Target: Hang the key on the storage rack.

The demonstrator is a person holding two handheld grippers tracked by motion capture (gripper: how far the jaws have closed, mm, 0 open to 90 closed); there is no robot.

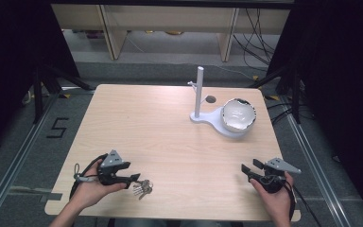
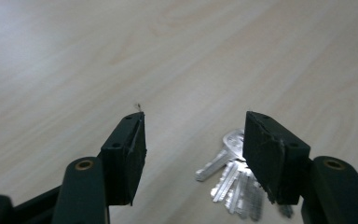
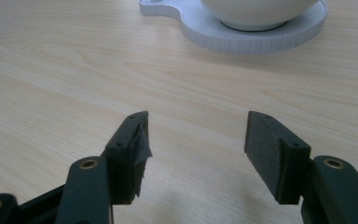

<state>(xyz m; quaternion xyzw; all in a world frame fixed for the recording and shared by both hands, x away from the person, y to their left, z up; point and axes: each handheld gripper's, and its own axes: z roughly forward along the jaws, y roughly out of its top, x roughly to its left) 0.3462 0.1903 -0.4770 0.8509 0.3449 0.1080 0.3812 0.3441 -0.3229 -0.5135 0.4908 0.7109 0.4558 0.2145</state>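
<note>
A bunch of silver keys (image 1: 142, 187) lies flat near the table's front left edge. My left gripper (image 1: 134, 178) hovers just left of the keys, open, nothing between its jaws. In the left gripper view the keys (image 2: 235, 179) lie on the wood below and partly behind the right jaw. My right gripper (image 1: 246, 171) is open near the front right corner, held in a hand. A white bowl (image 1: 238, 114) sits on a white stand base (image 1: 211, 118) with an upright post (image 1: 199, 91) at the back right. The right gripper view shows the bowl (image 3: 256, 11) and base (image 3: 200, 29) far ahead of the open right gripper (image 3: 196, 154).
The light wooden table (image 1: 160, 137) has a small dark hole (image 1: 211, 99) next to the post. Dark floor with rails surrounds the table, marked with a "5" (image 1: 56, 127) at left. Wooden shelving and cables stand behind.
</note>
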